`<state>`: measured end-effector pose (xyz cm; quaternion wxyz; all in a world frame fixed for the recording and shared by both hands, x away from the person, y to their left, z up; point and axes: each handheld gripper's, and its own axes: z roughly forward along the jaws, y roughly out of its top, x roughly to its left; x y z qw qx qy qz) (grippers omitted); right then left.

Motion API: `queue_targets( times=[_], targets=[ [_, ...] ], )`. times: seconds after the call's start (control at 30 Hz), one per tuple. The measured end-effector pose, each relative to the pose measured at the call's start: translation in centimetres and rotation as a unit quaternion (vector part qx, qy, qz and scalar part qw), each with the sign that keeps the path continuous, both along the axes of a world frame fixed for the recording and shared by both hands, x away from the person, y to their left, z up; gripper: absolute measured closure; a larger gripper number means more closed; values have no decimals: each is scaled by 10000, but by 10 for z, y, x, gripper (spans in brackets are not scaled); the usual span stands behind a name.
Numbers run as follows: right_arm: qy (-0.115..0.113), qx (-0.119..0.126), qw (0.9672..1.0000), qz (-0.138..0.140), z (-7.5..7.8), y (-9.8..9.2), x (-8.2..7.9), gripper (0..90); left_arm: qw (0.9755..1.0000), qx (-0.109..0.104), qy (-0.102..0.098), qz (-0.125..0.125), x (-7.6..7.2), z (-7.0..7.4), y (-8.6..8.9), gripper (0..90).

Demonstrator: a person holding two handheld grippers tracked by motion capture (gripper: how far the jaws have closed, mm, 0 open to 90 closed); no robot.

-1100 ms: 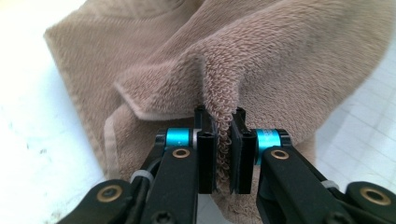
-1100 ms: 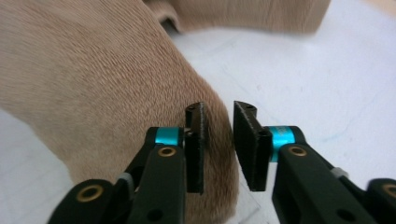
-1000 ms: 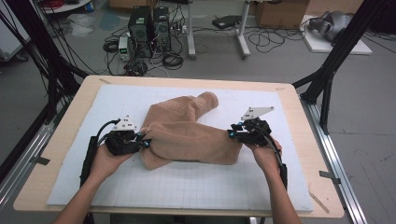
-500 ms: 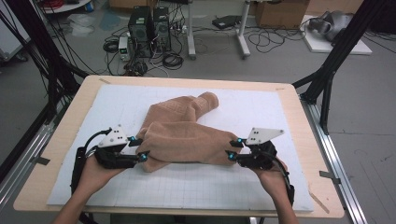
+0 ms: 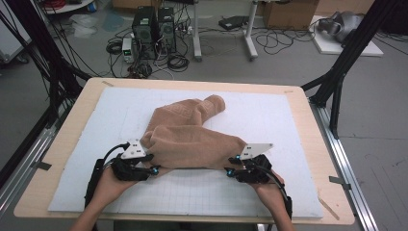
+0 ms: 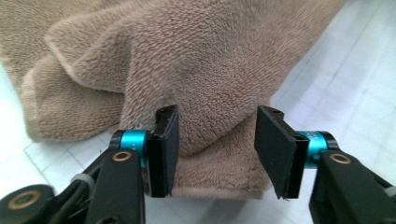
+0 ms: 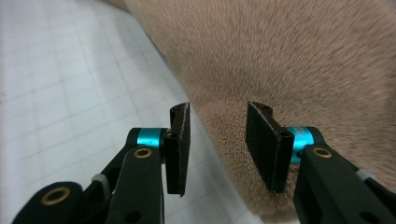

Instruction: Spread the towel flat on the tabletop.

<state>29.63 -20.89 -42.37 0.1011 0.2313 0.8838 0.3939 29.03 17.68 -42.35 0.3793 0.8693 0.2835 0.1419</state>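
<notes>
Both hands lowered; towel (image 5: 192, 137) lies lengthwise, narrow end pointing far right.

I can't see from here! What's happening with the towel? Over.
Both grippers, left and right, open at the near edge of the towel. Towel rumpled, not gripped. Nothing in the way.

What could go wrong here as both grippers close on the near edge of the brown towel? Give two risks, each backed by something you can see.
1. The left gripper faces a folded corner of the towel with several layers; its open fingers may pinch only one layer, so the fold could slip apart.
2. The right gripper straddles the towel's edge, one finger over the white mat. A shallow bite might pull free, leaving the towel lifted unevenly.
</notes>
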Motion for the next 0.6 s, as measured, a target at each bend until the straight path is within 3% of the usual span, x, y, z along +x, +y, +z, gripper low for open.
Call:
queue_targets(
  times=[0.17,0.33,0.6],
  targets=[
    [69,-200,9998,24,-12,11,9,577,9994,329,72,-45,5,-9,-10,550],
    [61,-342,9994,13,-16,17,14,592,9993,373,29,-18,5,-10,-13,579],
    [-33,-383,9992,-100,-16,17,17,746,9993,362,107,6,9,-10,-14,687]
  ],
)
